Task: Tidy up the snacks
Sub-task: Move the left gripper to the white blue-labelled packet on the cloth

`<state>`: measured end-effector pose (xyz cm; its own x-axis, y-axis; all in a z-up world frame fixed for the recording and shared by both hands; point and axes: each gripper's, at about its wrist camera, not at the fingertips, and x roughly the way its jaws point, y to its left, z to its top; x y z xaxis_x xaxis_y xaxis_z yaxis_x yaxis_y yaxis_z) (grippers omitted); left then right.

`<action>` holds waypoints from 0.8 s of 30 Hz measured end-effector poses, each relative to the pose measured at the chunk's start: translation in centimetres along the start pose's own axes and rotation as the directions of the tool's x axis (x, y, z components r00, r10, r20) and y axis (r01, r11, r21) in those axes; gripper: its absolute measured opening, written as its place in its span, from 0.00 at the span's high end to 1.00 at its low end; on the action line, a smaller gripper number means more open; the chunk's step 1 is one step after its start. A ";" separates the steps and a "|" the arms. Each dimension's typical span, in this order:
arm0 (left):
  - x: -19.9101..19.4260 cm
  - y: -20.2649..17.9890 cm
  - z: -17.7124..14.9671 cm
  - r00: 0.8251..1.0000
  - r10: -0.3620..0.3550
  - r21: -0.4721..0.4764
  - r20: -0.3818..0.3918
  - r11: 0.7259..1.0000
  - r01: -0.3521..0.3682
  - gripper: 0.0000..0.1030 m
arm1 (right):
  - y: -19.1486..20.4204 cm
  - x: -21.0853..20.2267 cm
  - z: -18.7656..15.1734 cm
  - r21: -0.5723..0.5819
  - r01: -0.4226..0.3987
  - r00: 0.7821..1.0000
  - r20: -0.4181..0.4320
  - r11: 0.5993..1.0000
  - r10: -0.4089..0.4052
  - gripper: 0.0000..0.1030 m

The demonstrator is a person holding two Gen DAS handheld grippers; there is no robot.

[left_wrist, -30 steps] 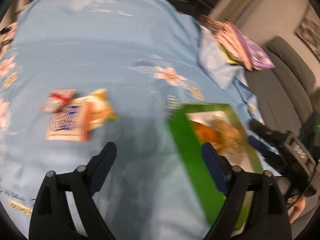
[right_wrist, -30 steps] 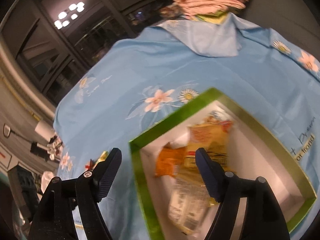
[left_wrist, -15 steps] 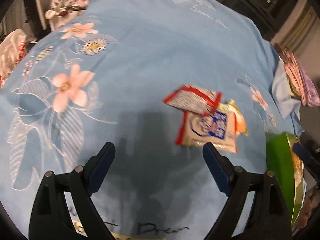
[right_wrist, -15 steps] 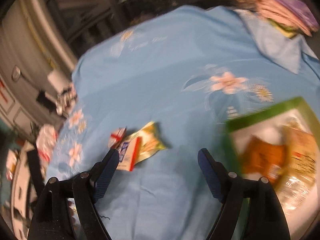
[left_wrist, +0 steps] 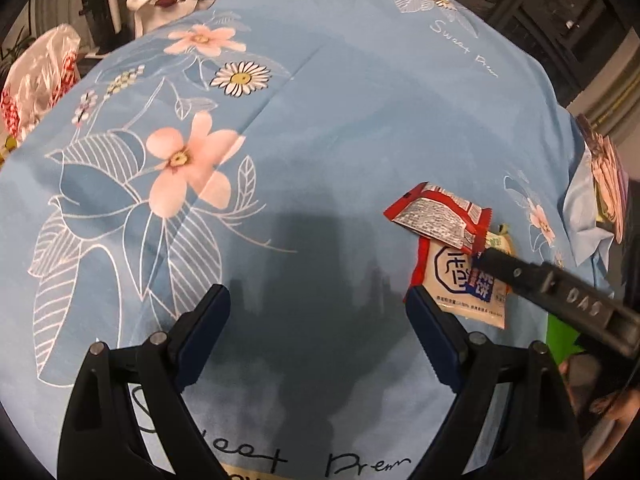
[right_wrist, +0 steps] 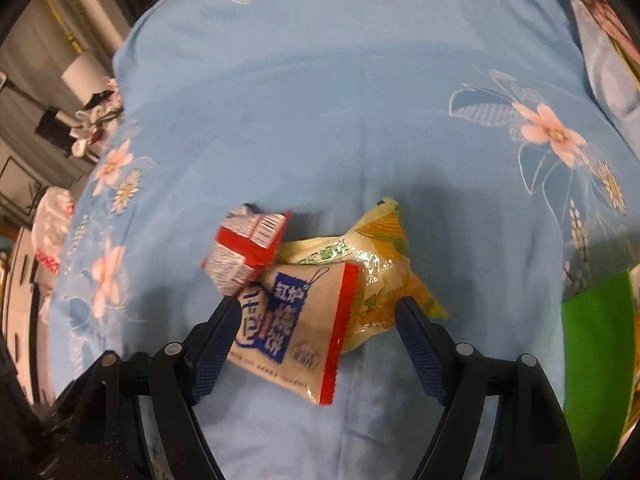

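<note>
left gripper (left_wrist: pixel 316 316) wide apart, right gripper (right_wrist: pixel 316 326) closing, fingers empty

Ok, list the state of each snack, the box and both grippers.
red packet: lying on the white packet's top edge.
white packet: flat, overlapping the yellow one, between the right jaws.
yellow packet: partly covered.
green box: mostly out of frame.
left gripper: open, empty.
right gripper: closing, pads not pressing.
</note>
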<state>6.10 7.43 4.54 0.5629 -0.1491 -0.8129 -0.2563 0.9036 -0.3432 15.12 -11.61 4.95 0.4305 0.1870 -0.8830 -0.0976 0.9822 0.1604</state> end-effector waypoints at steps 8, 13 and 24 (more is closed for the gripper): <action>0.1 0.1 0.1 1.000 -0.008 -0.017 -0.006 1.000 0.008 0.13 | -0.7 0.3 -1.1 0.047 -0.091 0.996 -0.013 0.995 0.092 0.66; 0.0 0.1 0.2 1.000 -0.015 -0.011 -0.006 1.000 0.015 0.13 | -1.7 -0.7 -1.8 0.086 -0.221 0.975 0.009 0.972 0.221 0.82; 0.1 -1.8 -1.0 0.995 -0.085 0.032 -0.053 0.996 0.087 0.13 | -5.3 -6.5 -6.6 0.090 -0.377 0.925 -0.021 0.922 0.380 0.86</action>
<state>5.83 5.45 4.65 0.5401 -0.2464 -0.8047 -0.1814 0.8996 -0.3972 6.87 -18.14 6.93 0.3423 0.5459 -0.7648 -0.1714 0.8366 0.5204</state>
